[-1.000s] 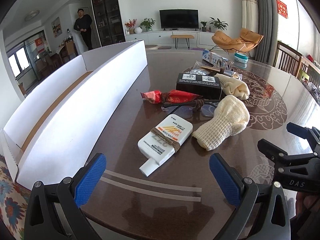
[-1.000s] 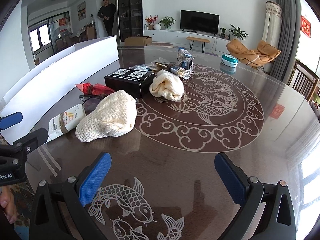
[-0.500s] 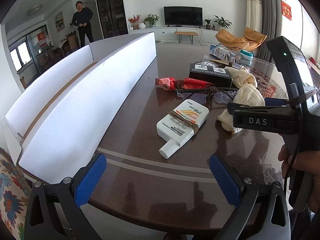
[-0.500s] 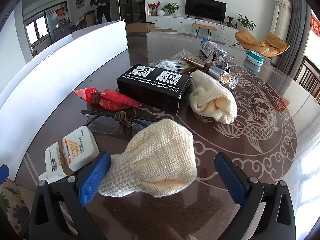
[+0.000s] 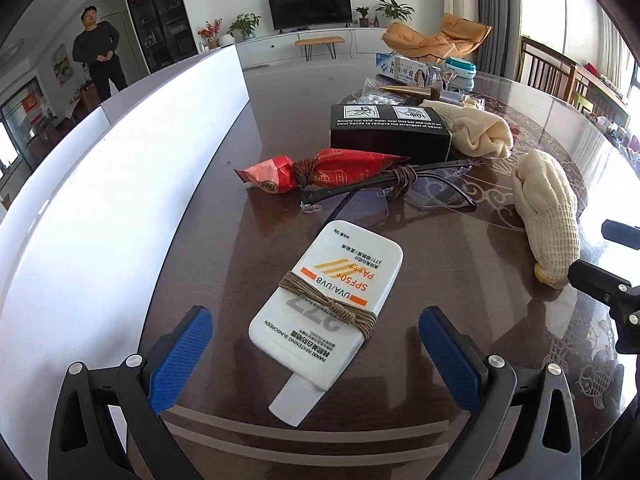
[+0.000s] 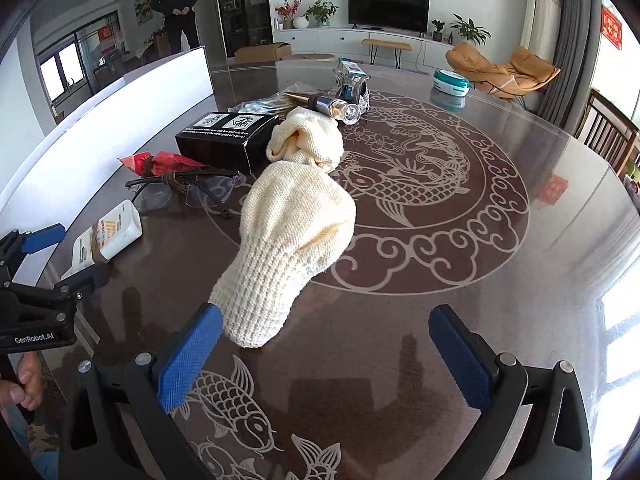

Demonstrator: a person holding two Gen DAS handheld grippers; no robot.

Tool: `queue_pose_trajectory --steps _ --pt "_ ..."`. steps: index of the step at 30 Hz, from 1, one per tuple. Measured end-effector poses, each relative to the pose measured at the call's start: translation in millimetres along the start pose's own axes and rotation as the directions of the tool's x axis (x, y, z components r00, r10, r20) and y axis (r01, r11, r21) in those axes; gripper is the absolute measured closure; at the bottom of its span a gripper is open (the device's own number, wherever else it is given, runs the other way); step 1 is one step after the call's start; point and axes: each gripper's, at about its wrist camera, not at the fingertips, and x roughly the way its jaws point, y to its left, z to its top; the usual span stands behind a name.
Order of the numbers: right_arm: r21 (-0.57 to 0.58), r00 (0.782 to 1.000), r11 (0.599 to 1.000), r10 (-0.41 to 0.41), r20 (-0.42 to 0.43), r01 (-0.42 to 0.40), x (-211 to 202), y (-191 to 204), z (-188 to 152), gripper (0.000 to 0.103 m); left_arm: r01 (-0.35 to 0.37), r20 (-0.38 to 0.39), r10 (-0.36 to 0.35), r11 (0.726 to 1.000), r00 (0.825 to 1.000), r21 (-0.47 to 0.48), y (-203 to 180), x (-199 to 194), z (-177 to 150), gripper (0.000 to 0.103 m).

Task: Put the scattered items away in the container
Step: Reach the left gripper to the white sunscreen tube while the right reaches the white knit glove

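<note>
Both tongs gape, holding nothing — my left tongs (image 5: pixel 316 354) straddle the sunscreen tube (image 5: pixel 326 304), my right tongs (image 6: pixel 326 354) reach the knitted glove (image 6: pixel 290 248). Every item remains on the desk (image 6: pixel 460 280); the white container (image 5: pixel 120 184) stands alongside — tidying barely begun.

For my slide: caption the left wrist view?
Open left gripper hovers over the sunscreen tube beside the white container.

"SPF50+", "PA+++" and "UVA/UVB" are printed on the white sunscreen tube (image 5: pixel 326 304). "Simply run cold water over this bar" is printed on the black box (image 5: pixel 390 130). "GenRobot.AI" is marked on the left tool (image 6: pixel 34 338).
</note>
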Motion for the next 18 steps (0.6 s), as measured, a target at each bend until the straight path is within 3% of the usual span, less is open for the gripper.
queue_pose_trajectory --steps 4,10,18 --pt "-0.013 1.000 1.000 0.008 0.008 -0.008 1 1 -2 0.000 0.024 -0.015 -0.023 1.000 1.000 0.010 3 8 4 0.000" --pt "-0.038 1.000 0.999 0.011 0.019 -0.010 0 2 -6 0.000 0.099 -0.036 -0.101 0.994 0.994 -0.050 12 16 4 0.000" --pt "-0.017 0.999 0.999 0.029 0.026 -0.029 -1 -3 -15 0.000 0.108 -0.039 -0.109 0.994 0.993 -0.032 7 16 7 0.000"
